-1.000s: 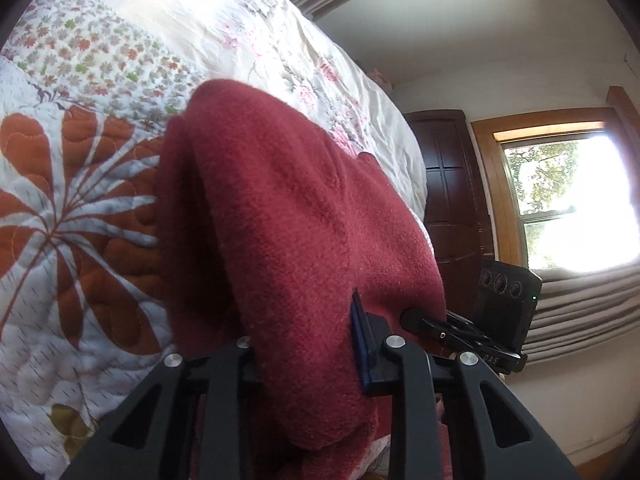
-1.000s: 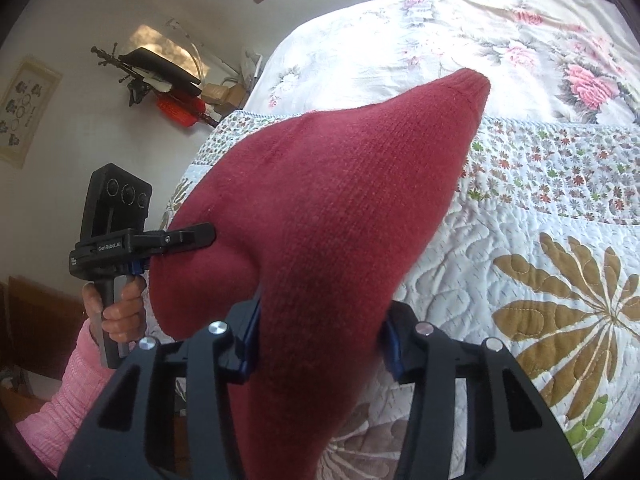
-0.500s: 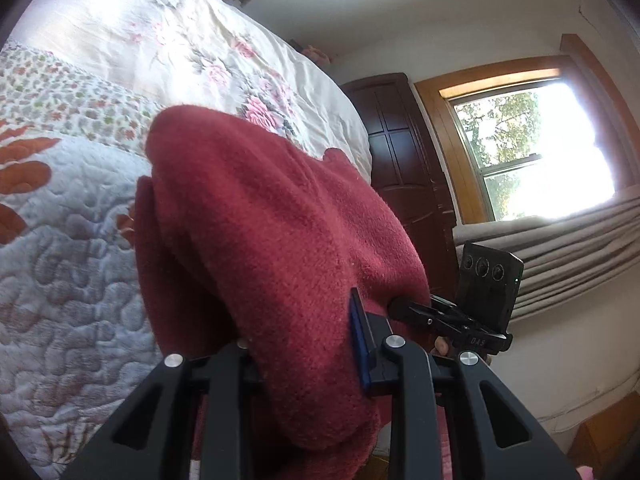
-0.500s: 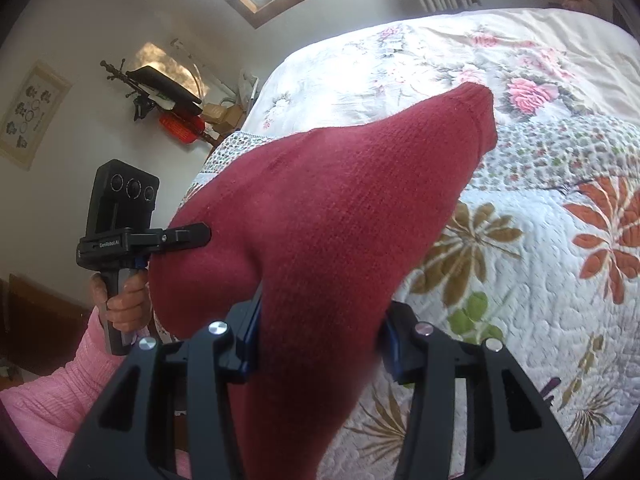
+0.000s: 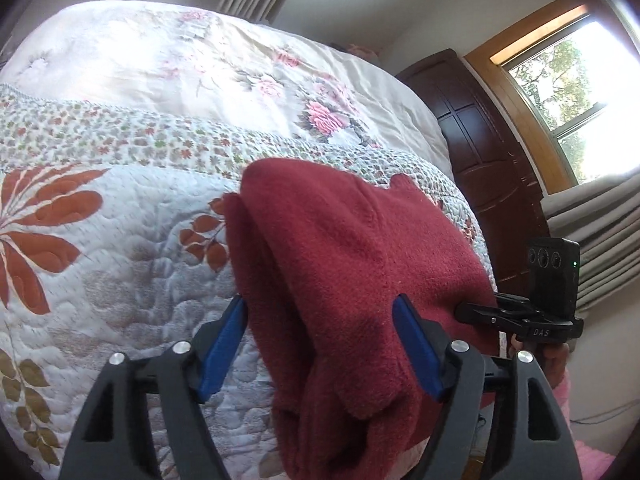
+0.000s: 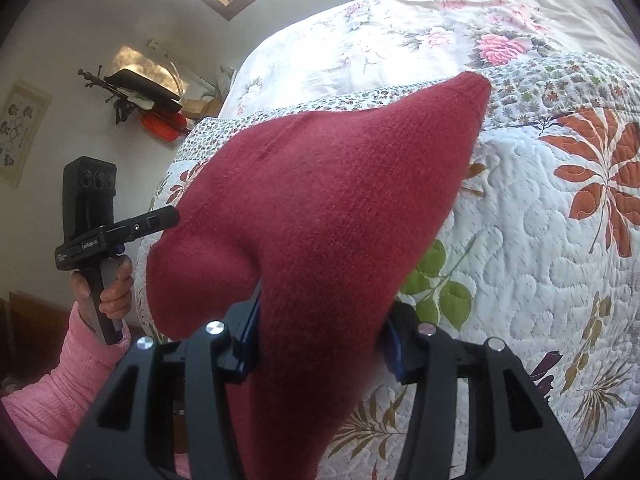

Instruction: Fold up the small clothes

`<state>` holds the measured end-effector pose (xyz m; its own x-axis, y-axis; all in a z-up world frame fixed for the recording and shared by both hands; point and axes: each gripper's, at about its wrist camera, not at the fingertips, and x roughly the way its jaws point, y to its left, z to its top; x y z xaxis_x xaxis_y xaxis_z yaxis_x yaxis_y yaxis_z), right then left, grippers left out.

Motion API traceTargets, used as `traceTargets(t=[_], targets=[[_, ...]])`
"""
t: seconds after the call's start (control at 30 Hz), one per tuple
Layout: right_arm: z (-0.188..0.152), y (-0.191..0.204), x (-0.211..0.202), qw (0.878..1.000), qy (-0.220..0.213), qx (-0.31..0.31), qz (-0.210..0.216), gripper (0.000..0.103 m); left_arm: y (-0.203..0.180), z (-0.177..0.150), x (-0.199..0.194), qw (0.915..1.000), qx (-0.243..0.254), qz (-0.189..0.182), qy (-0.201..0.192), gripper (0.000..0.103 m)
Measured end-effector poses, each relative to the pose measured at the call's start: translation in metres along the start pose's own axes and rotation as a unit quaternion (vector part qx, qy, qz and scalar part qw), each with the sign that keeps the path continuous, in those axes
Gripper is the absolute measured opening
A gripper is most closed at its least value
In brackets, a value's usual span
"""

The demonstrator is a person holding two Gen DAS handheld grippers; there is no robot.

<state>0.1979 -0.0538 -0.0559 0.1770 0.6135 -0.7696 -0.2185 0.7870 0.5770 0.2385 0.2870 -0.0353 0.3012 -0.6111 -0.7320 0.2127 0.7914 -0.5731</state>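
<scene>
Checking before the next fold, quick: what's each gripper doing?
Left gripper: open, red knit garment between its fingers.
Right gripper: shut on the red knit garment.

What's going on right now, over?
Left gripper open around red garment. Right gripper shut on it. Garment over quilt. Nothing blocking.
</scene>
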Motion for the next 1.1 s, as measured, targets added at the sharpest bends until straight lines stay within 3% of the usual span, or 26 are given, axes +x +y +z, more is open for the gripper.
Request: traceTargets(t=[0.13,0.33,0.47,0.53,0.57,0.67,0.8,1.1], targets=[[0.006,0.003,0.002,1.0,0.006,-0.003,-0.002,0.049,0.023,-0.014,0.013,0.9992,-0.023,-0.015,0.028,0.079],[0.006,-0.001,0.004,1.0,0.007,0.002,0.001,0.05,0.053,-0.013,0.043,0.9881,-0.1,-0.103,0.055,0.086],[0.002,-0.006,0.006,1.0,0.007,0.008,0.001,0.051,0.058,-0.018,0.057,0.982,-0.119,-0.135,0.057,0.087],[0.001,-0.007,0.006,1.0,0.007,0.009,0.0,0.051,0.052,-0.018,0.062,0.9808,-0.114,-0.148,0.058,0.074],[0.001,-0.007,0.006,1.0,0.006,0.009,0.0,0.051,0.047,-0.019,0.063,0.9805,-0.111,-0.151,0.058,0.057],[0.0,-0.006,0.004,1.0,0.004,0.009,0.001,0.051,0.035,-0.019,0.06,0.9837,-0.1,-0.142,0.048,0.045],[-0.001,-0.005,-0.006,1.0,-0.008,0.006,0.01,0.049,0.021,-0.018,0.044,0.9837,-0.101,-0.147,0.025,0.038],[-0.005,-0.017,-0.063,0.999,-0.037,-0.022,0.006,0.05,-0.04,-0.03,0.023,0.9837,-0.074,-0.163,-0.02,0.037]])
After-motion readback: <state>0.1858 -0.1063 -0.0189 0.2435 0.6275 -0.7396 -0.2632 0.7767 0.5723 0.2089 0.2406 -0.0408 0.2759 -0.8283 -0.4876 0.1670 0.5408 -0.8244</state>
